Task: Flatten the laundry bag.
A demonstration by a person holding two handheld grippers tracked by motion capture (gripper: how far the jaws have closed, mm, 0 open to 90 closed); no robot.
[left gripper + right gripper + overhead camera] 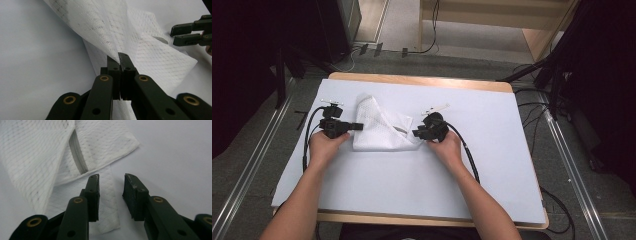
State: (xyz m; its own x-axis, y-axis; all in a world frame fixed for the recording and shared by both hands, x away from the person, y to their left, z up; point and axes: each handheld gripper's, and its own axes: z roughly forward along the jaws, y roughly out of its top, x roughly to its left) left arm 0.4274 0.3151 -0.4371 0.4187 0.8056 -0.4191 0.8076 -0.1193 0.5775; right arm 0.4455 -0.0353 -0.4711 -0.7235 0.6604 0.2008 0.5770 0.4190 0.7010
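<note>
High view: white mesh bag [379, 127] lain on table [492, 165], zipper [78, 157] seen | left gripper [357, 126] clamped on bag's edge | right gripper [416, 133] parted, nothing pinched, beside bag corner.

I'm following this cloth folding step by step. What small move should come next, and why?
Probably the left gripper should lift and carry its pinched edge of the white mesh cloth over the rest. Its jaws are shut on that edge, while the right gripper stands open, holding nothing, a corner of the cloth below it.
</note>
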